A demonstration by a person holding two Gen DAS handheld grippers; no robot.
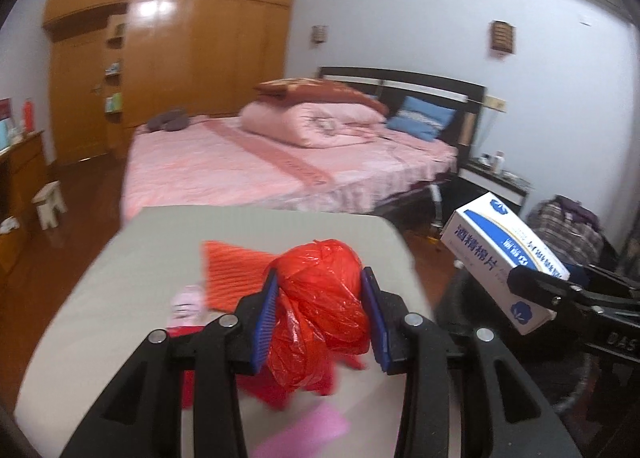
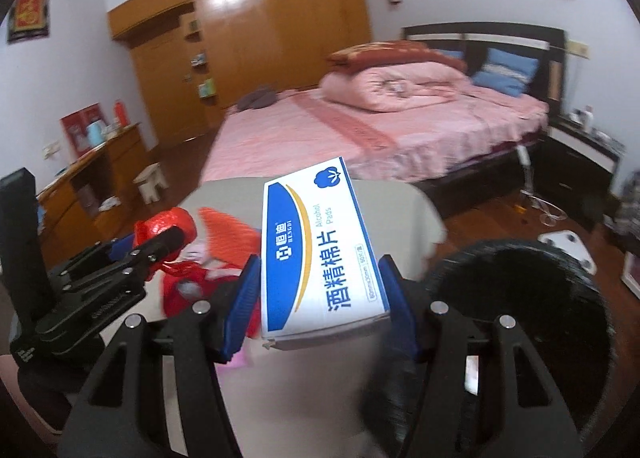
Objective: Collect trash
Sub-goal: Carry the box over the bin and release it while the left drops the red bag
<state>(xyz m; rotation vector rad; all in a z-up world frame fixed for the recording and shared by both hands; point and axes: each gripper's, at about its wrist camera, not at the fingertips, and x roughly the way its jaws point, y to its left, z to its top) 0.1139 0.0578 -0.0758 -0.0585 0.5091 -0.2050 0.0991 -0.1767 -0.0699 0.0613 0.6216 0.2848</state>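
Note:
My left gripper (image 1: 320,316) is shut on a crumpled red plastic bag (image 1: 320,298), held between its blue pads above the grey table (image 1: 140,278). In the right wrist view the left gripper (image 2: 160,246) shows at the left with the red bag (image 2: 168,224) in it. My right gripper (image 2: 320,310) is shut on a white and blue box of alcohol pads (image 2: 316,250), lifted over the table's right side. The same box (image 1: 504,258) appears at the right of the left wrist view. A black bin (image 2: 520,310) stands low on the right, with something white inside.
An orange ribbed sheet (image 1: 232,274), red scraps (image 1: 280,390) and a pink piece (image 1: 296,434) lie on the table. Beyond it stand a pink bed (image 1: 280,162), a wooden wardrobe (image 1: 172,58), a white stool (image 1: 50,204) and a nightstand (image 1: 492,178).

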